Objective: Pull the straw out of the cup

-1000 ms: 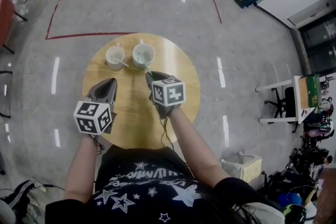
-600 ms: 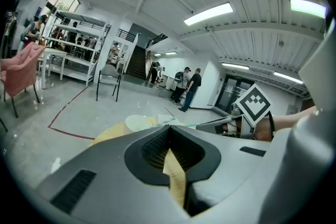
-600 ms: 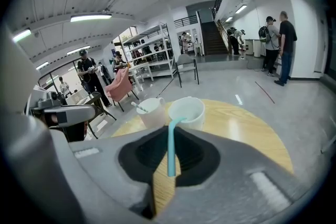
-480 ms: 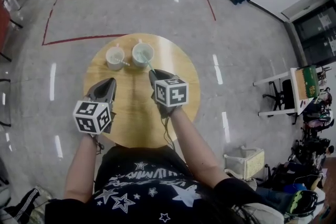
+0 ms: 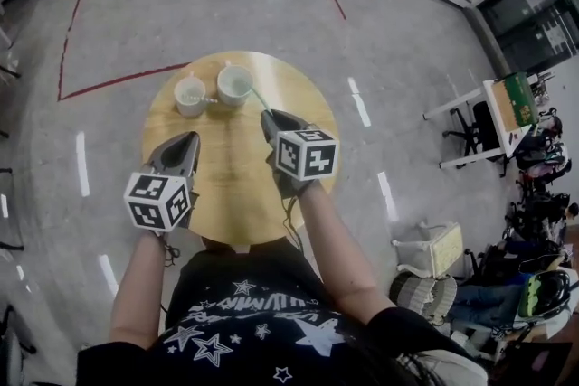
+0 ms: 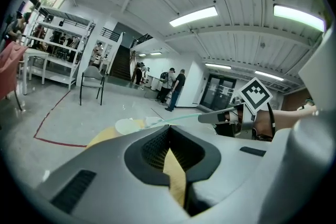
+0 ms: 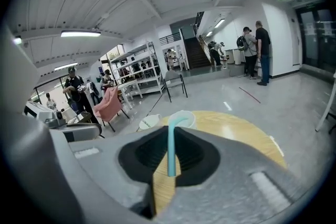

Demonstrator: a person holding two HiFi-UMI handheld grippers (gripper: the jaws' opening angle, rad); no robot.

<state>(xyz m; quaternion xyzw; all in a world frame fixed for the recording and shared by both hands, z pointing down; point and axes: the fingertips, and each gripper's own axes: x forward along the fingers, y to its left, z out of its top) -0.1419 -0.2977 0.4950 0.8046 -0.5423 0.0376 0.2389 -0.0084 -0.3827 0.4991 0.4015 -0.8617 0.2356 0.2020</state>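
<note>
Table, round and wooden, sits below you. Your left gripper hovers over it, jaws together on nothing. Your right gripper is clamped on the teal straw, whose far end reaches the right-hand cup; a second cup stands just beside.
</note>
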